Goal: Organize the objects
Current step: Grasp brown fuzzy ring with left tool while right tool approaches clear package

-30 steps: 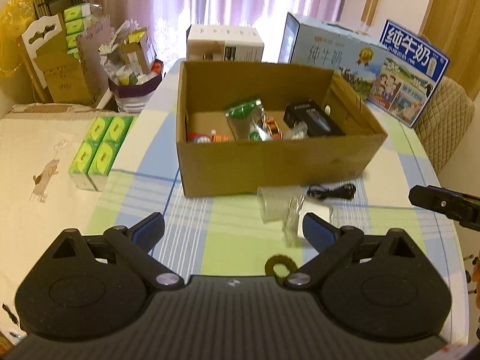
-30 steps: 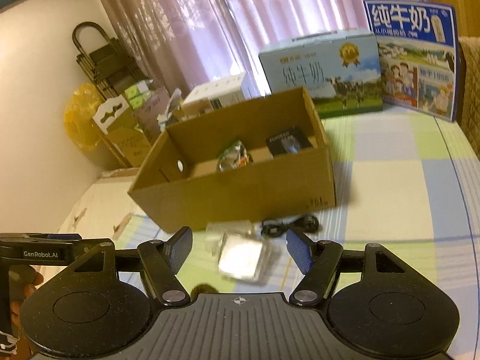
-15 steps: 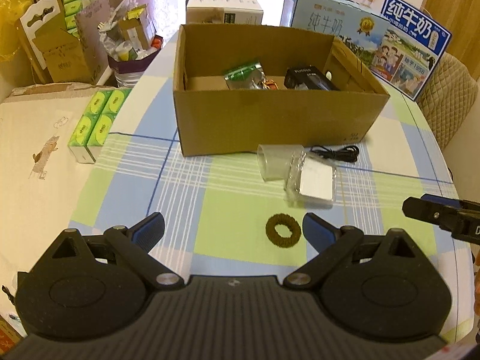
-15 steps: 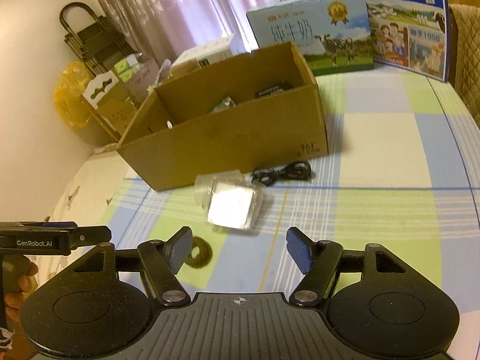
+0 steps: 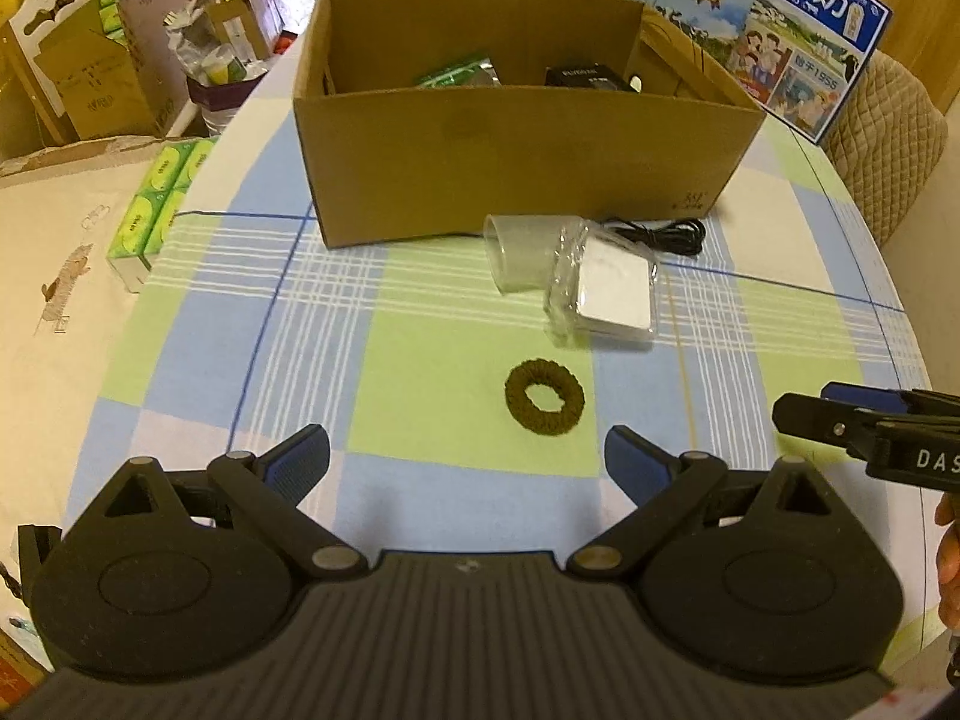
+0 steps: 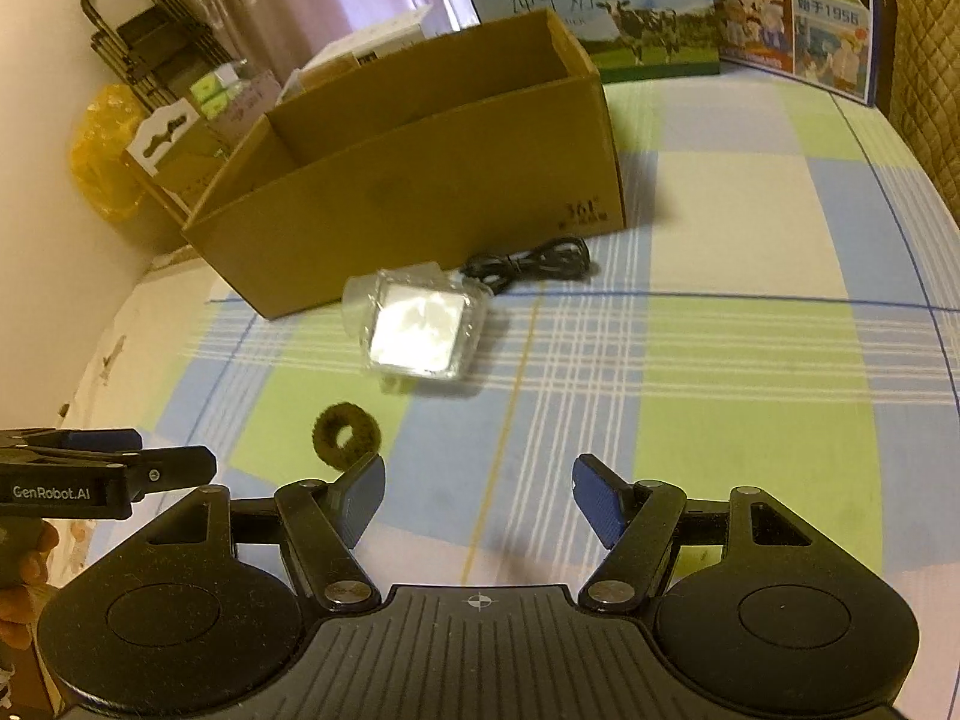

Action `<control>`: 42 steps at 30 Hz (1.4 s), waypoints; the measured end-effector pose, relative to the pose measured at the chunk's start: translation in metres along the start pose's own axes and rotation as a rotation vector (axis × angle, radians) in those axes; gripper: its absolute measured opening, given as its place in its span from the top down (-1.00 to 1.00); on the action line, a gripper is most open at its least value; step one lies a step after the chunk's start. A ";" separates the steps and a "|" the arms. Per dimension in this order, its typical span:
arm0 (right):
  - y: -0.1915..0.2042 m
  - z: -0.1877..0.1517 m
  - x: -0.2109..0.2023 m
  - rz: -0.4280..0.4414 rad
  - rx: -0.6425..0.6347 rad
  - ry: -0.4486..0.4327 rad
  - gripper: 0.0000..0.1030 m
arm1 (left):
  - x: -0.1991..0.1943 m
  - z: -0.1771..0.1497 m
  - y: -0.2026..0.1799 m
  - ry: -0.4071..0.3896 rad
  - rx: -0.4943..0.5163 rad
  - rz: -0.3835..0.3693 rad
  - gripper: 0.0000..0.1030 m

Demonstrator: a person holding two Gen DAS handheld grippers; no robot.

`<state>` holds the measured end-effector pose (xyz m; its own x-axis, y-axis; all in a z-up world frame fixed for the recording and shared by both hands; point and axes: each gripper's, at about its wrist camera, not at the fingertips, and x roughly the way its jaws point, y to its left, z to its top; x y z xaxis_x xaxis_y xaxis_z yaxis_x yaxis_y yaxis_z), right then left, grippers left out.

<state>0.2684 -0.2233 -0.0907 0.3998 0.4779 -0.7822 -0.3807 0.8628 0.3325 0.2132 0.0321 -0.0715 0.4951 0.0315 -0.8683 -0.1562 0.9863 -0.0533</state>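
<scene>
Both the left gripper (image 5: 467, 456) and right gripper (image 6: 478, 498) hang wide and empty near the brown hair tie (image 5: 545, 396), risking a collision if both reach for it.

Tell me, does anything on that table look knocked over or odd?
Yes: a clear plastic cup lies on its side before the cardboard box, touching a wrapped white packet. Nothing looks spilled.

Brown ring (image 5: 545, 397), wrapped packet (image 5: 603, 294), perhaps cup (image 5: 517, 252) beside box (image 5: 516, 168).
</scene>
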 end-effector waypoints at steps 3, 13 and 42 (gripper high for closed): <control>-0.001 -0.002 0.003 -0.010 0.002 0.010 -0.29 | 0.004 -0.003 -0.003 0.007 0.014 -0.001 -0.87; -0.008 -0.005 0.014 -0.048 0.027 0.032 -0.29 | 0.024 -0.005 -0.012 0.034 0.044 -0.017 -0.81; -0.040 0.009 0.033 -0.125 0.115 0.053 -0.29 | 0.104 0.014 -0.033 0.055 0.141 -0.070 -0.31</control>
<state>0.3047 -0.2406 -0.1253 0.3928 0.3588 -0.8467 -0.2316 0.9297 0.2865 0.2824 0.0049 -0.1531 0.4520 -0.0429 -0.8910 0.0001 0.9988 -0.0481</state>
